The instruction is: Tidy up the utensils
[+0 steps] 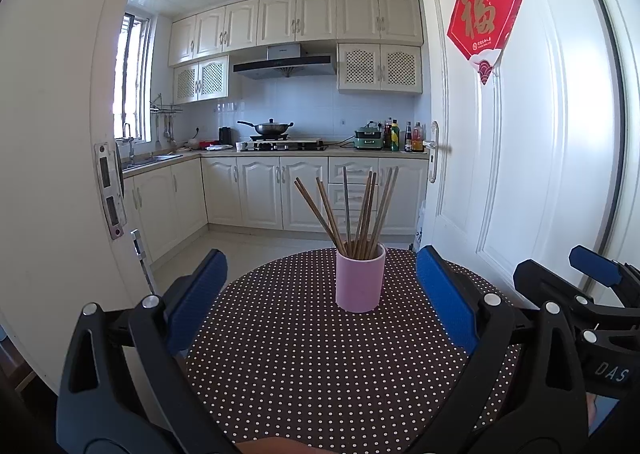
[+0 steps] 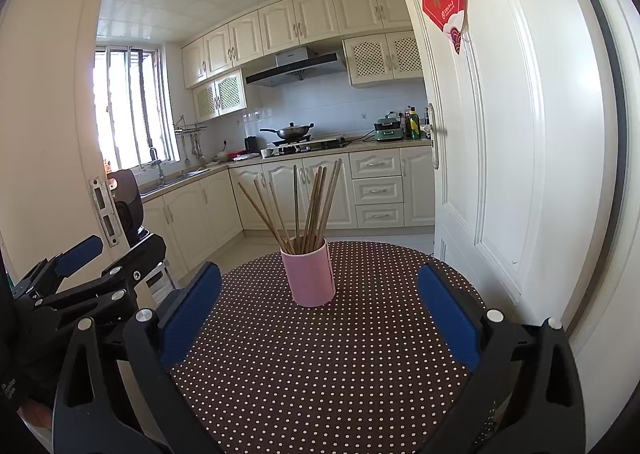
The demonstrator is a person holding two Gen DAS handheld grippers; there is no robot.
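Kitchen doorway, dotted worktop point(image 1: 320, 374): chopsticks point(image 1: 356, 210) all stand in pink cup point(image 1: 360, 278), frame centre. Left claw point(image 1: 320, 302) and right claw point(image 2: 320, 314) both spread wide, empty. Looks sorted already; either finished or pre-start.

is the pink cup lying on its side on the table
No, the pink cup stands upright on the dotted tablecloth, with the chopsticks fanning up out of its open top.

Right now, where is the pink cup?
In both views the cup stands mid-table, chopsticks inside, ahead of both open hand-held grippers.
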